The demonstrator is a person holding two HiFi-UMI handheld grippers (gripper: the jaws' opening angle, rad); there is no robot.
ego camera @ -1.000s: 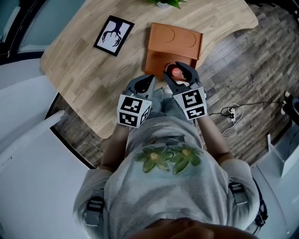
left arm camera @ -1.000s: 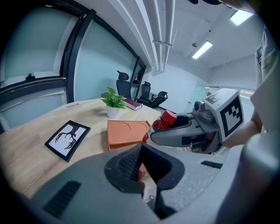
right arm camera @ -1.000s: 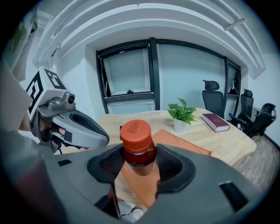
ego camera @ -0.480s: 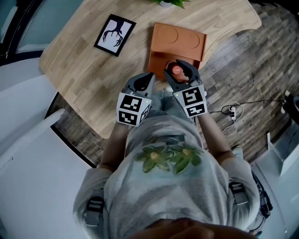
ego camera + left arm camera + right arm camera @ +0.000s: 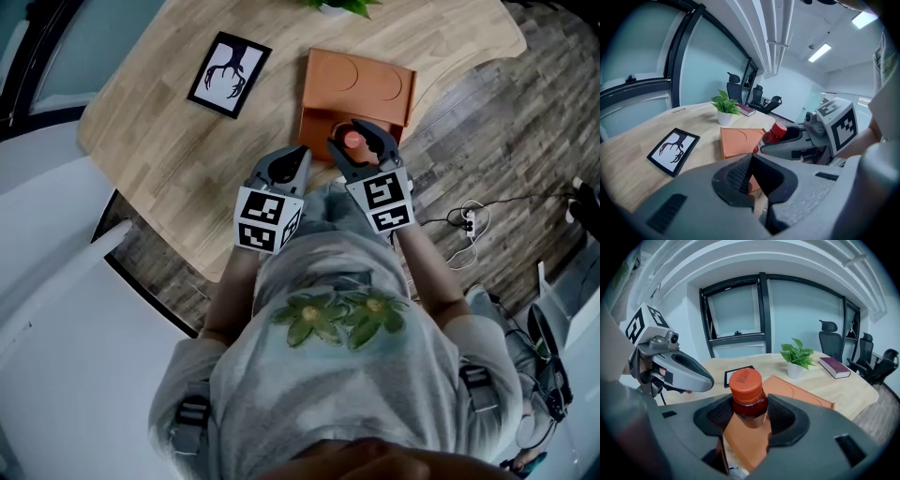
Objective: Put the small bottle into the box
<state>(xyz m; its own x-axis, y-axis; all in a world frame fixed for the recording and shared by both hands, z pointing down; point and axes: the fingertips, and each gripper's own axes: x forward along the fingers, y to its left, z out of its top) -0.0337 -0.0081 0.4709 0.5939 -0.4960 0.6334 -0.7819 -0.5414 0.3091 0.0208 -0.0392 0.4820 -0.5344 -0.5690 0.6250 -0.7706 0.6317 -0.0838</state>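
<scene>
While the right gripper [image 5: 354, 142] pinches the small bottle [image 5: 746, 386], the left gripper [image 5: 298, 156] is closed on nothing.
Both forearms reach forward from the person's chest, with the grippers side by side at the near edge of the table [image 5: 164, 141]. The right jaws clamp the red-capped bottle upright, just below its cap, above the near end of the orange box [image 5: 370, 84]. Just to its left, the left jaws are pressed together.
</scene>
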